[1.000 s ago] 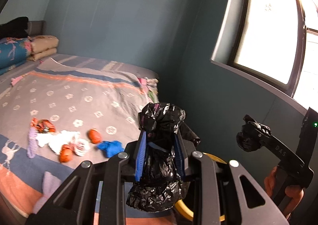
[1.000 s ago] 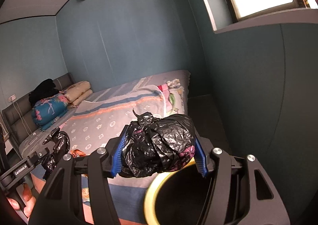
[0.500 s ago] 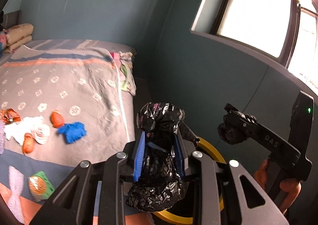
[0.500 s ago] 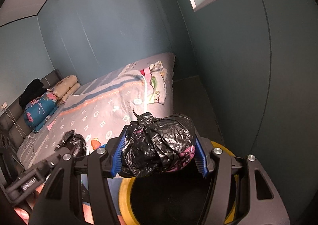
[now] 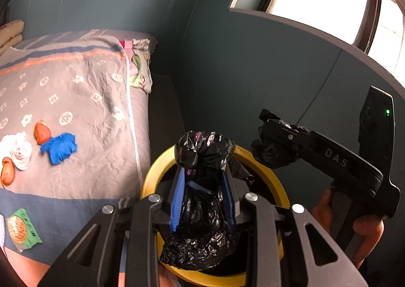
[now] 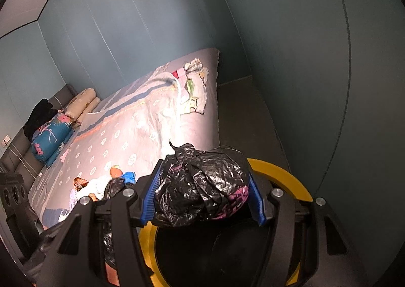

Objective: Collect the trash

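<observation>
My left gripper (image 5: 203, 178) is shut on a crumpled black trash bag (image 5: 202, 201) and holds it over the yellow-rimmed bin (image 5: 152, 175). My right gripper (image 6: 202, 190) is shut on another part of the black trash bag (image 6: 200, 188), above the same bin (image 6: 283, 173). In the left wrist view the right gripper (image 5: 268, 142) shows at the right, held by a hand. Loose trash lies on the bed: a blue scrap (image 5: 60, 147), orange wrappers (image 5: 41, 131), white tissue (image 5: 19, 150) and a green packet (image 5: 22, 231).
The bed (image 5: 76, 99) with a grey patterned cover fills the left. The teal wall (image 5: 227, 59) and window ledge (image 5: 303, 28) stand close on the right. Pillows (image 6: 50, 130) lie at the bed's head. The dark floor strip (image 6: 243, 114) runs between bed and wall.
Both grippers have swung right and down from over the bed to above the yellow bin, still holding the black bag. The bin rim now shows fully under them.
</observation>
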{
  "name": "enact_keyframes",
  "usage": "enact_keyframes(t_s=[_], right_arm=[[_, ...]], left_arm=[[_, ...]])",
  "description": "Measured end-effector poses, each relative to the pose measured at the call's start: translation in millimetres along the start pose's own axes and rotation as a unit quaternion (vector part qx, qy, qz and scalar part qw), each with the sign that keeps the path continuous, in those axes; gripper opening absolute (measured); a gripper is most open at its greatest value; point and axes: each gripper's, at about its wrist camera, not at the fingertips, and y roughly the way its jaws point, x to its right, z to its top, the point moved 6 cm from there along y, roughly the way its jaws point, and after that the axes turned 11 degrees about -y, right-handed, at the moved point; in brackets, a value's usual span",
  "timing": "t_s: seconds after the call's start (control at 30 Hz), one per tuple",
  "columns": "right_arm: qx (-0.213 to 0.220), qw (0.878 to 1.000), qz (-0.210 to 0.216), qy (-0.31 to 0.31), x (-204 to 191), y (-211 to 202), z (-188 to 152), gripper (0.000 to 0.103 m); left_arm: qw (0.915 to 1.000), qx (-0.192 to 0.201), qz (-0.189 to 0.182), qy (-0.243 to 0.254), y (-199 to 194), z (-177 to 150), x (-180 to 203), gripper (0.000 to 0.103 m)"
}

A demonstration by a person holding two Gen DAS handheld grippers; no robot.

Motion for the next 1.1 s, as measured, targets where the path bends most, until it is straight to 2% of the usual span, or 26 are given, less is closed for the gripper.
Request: enact_keyframes(t_s=[0.37, 0.57, 0.83, 1.1], right_arm=[[-0.011, 1.000, -0.003, 0.020, 14, 21, 4, 0.062], [-0.010, 1.000, -0.013, 0.023, 11, 24, 4, 0.065], [0.005, 0.999, -0.025, 0.024, 5, 26, 9, 0.072], [0.013, 0.999, -0.020, 0.026, 0, 28, 11, 0.076]], left_arm=[[0.9996, -0.026, 0.003, -0.007, 18, -7, -3, 0.032], [0.9997, -0.021, 0.005, -0.011, 14, -5, -3, 0.046], [0.9995, -0.009, 0.000, -0.031, 3, 1, -10, 0.070], [0.9995, 0.017, 0.016, -0.021, -16, 10, -15, 0.082]])
